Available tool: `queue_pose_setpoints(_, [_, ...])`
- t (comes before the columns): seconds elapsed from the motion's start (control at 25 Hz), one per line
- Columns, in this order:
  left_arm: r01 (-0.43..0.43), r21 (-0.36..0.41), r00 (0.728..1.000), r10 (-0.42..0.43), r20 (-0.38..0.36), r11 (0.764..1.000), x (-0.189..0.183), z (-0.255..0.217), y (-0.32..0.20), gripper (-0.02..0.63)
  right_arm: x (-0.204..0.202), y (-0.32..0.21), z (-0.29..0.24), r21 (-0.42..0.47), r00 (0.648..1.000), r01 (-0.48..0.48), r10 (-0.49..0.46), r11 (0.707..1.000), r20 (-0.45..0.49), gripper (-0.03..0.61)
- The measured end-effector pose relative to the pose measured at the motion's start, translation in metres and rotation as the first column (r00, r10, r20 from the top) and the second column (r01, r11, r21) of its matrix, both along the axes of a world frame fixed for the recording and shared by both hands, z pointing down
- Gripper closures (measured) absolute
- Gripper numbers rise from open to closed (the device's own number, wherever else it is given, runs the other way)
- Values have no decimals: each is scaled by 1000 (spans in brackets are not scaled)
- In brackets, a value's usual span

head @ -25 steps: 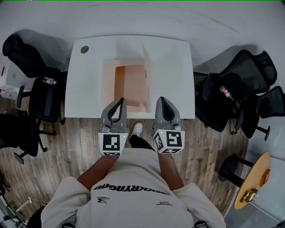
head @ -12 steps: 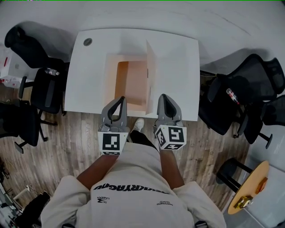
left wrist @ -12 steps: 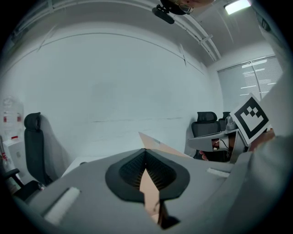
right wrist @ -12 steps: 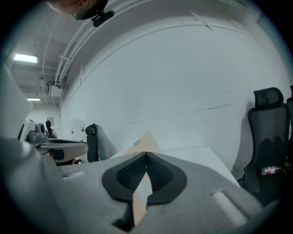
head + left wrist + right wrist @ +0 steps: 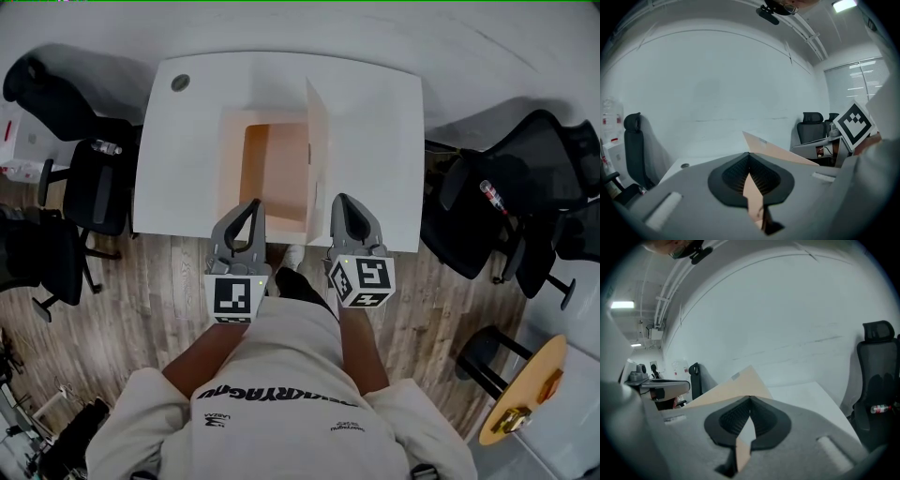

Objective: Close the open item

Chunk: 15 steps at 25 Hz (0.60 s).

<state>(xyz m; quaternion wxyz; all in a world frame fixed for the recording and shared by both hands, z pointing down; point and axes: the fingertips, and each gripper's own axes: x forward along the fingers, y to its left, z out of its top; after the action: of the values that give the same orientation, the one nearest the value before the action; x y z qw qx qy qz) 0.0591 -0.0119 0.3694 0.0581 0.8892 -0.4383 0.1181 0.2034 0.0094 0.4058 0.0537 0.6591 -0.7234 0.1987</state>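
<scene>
An open cardboard box lies on the white table. One tall flap stands upright along its right side, and the tan inside is bare. My left gripper is shut and empty over the box's near left corner at the table's front edge. Also shut and empty, my right gripper sits just right of the box's near right corner. The left gripper view has the flap rising beyond the closed tips. In the right gripper view, the flap shows past the tips.
Black office chairs stand to the left and to the right of the table, each with a bottle on it. A cable hole is in the table's far left corner. A round wooden side table is at lower right. The floor is wood.
The table and box look a little larger and nearer in the head view. Both grippers have kept their place at the front edge and stayed shut.
</scene>
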Motion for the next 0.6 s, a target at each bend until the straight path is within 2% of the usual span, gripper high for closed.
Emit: queue_pose_setpoints(0.6, [-25,-49,999,26,19,998,0,22,-18,620,7,-15,50,-128,996,-19,30,992,85,579])
